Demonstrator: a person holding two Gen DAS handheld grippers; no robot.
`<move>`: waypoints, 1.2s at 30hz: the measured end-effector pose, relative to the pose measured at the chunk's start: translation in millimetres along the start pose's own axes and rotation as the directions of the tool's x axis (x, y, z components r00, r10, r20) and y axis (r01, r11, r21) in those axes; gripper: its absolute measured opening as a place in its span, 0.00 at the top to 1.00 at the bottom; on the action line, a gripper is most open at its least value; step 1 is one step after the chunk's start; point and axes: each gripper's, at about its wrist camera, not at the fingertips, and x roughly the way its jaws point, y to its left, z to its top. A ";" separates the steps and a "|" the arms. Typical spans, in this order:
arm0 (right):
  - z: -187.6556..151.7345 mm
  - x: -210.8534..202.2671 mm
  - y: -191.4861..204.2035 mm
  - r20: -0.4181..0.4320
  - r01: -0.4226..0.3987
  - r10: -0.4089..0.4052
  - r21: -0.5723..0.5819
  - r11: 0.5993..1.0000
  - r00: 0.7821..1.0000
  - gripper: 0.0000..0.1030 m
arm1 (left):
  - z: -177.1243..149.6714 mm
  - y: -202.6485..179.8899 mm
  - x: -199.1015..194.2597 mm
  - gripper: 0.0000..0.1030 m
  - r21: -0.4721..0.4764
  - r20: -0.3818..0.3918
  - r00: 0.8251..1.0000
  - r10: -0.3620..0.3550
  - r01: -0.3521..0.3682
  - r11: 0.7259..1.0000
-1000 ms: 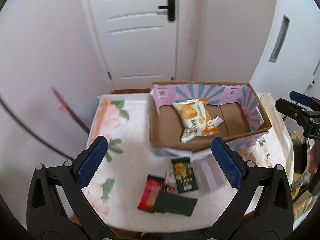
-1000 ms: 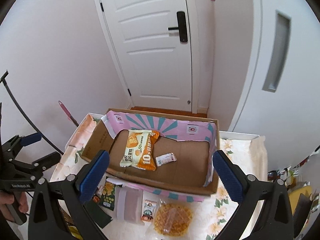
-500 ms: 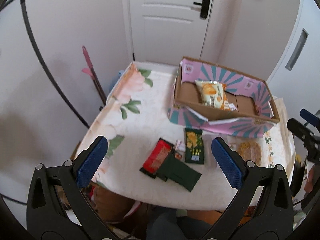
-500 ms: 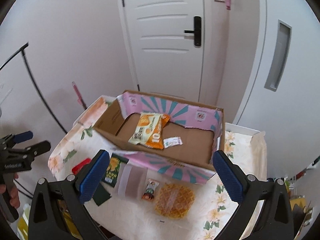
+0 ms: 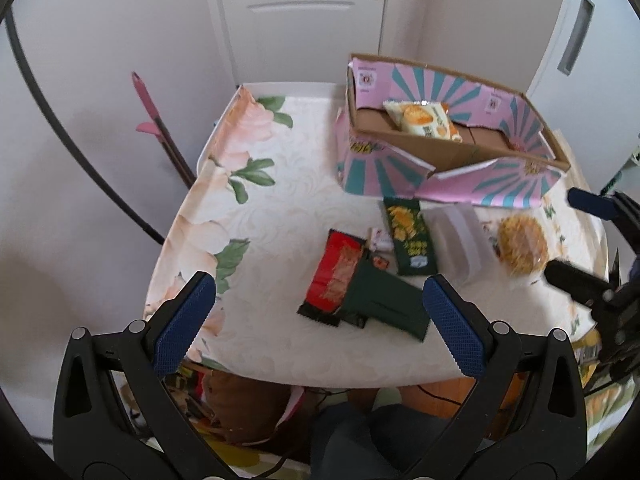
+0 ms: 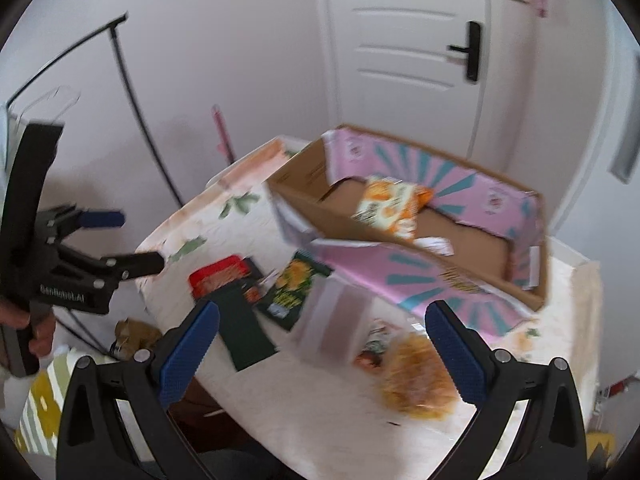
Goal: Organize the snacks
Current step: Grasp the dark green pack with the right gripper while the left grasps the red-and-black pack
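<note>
Two grippers, left gripper and right gripper, hang spread wide and empty over the near table edge; beyond lie a red packet, dark green packets and a round cracker, then the pink cardboard box holding an orange snack bag

Soft daylight, fisheye-warped edges, right view perhaps motion-blurred

The left half of the worktop lies bare, open to approach from the near and left edges; the cardboard box walls off the far right corner, its top open; packets crowd the strip between the box and the near edge, just beside one another.
</note>
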 end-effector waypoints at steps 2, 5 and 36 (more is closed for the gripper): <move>-3.9 17.1 9.9 -0.029 -0.031 0.030 -0.028 0.999 0.999 0.02 | -3.7 7.8 5.6 0.00 0.014 -0.010 1.000 -0.003 0.003 1.000; -9.7 47.1 26.4 -0.095 -0.070 0.062 -0.075 0.995 0.994 0.10 | -10.2 18.8 15.9 0.00 0.031 -0.026 1.000 -0.015 0.016 0.999; -33.1 150.5 85.1 -0.286 -0.176 0.081 -0.326 0.929 0.955 0.59 | -21.6 36.0 59.8 0.00 0.119 -0.099 0.992 -0.080 0.091 0.989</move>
